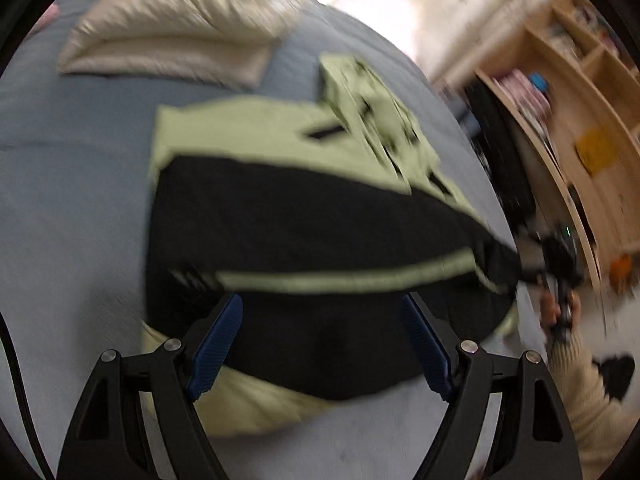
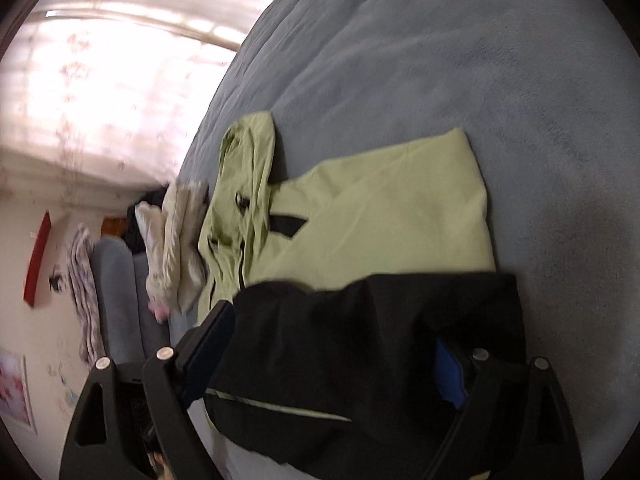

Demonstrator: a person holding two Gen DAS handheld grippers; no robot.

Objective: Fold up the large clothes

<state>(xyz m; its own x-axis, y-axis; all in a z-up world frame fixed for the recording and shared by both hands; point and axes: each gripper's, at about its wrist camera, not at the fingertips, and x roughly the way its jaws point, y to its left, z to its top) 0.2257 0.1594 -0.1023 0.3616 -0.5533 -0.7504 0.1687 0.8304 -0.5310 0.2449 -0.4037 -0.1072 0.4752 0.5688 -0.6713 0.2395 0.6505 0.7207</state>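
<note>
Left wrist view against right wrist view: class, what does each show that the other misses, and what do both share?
Only the left view: wooden shelves, the person's other hand and the open left gripper. Only the right view: a bright curtain, a red wall hanging and the open right gripper. Both: the green-and-black jacket, the cream garment and the blue bed.

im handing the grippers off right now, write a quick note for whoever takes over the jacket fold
Left gripper: open, nothing held, over the near black edge of the jacket.
Right gripper: open; black fabric lies between its fingers, not pinched.
The green and black jacket lies on the blue bedspread, its black part folded over the green body; hood toward the cream pillow.
Done: one fold laid, both grippers released.
Left: probably tuck the hood, fold again, smooth.
</note>
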